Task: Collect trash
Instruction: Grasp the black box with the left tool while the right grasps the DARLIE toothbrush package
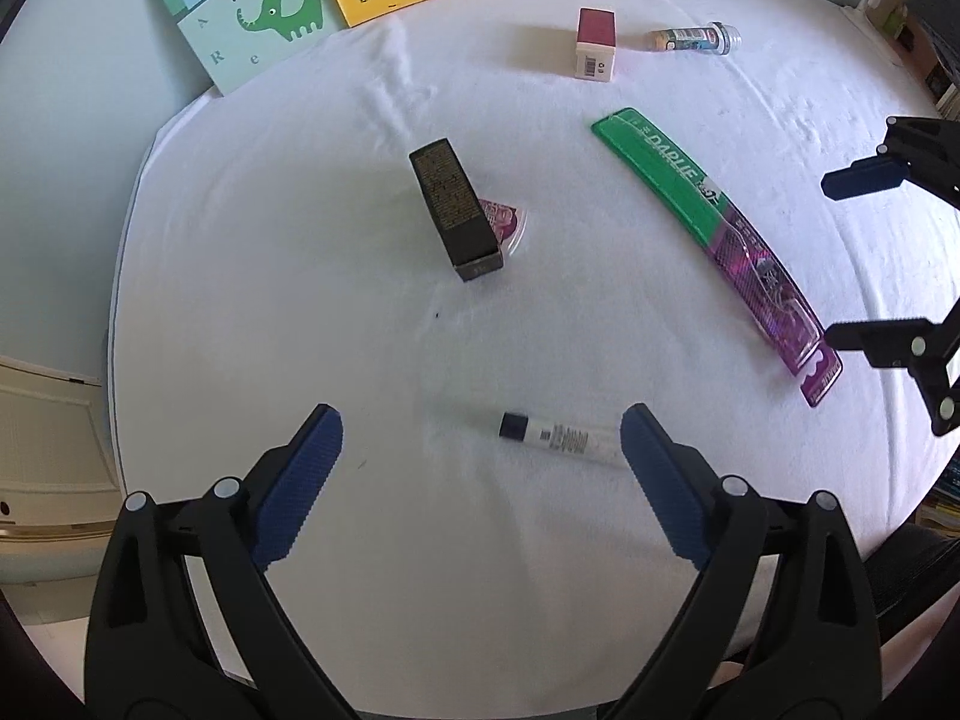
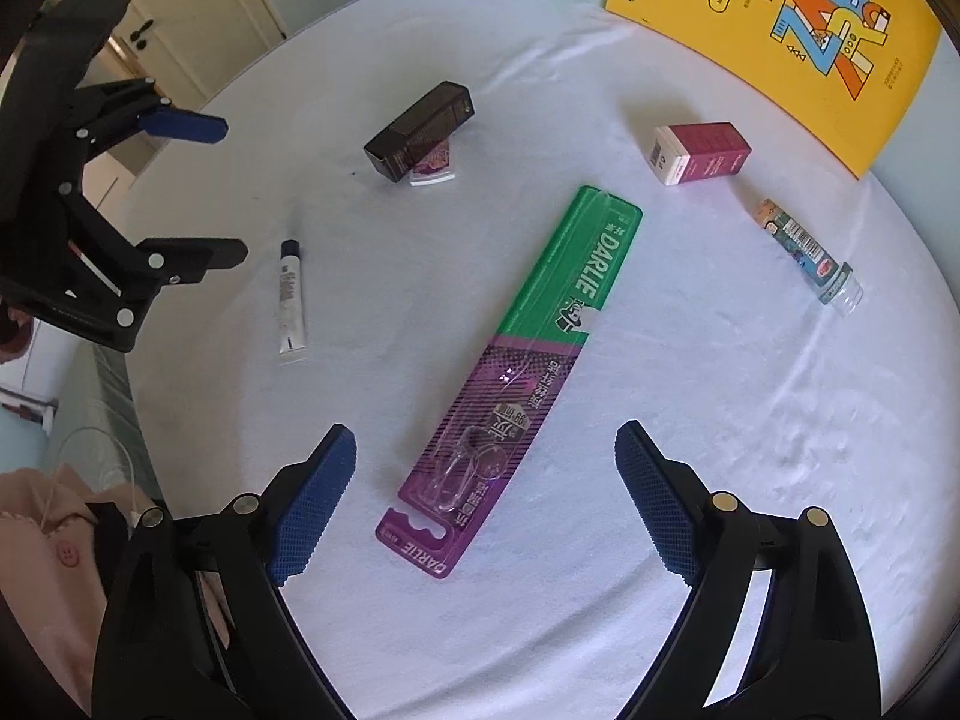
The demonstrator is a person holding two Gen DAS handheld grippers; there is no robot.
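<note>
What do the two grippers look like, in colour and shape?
The left gripper and the right gripper look alike: black plastic frames with round silver rivets, and two long fingers faced with blue cross-textured pads. No cables or markings show.

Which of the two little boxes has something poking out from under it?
The black box. A small purple packet sticks out beneath it. The other one, the dark red and white box, just lies flat on the white cloth.

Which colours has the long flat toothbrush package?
The toothbrush package is green at one end, purple at the other; the right wrist view shows it best.
</note>
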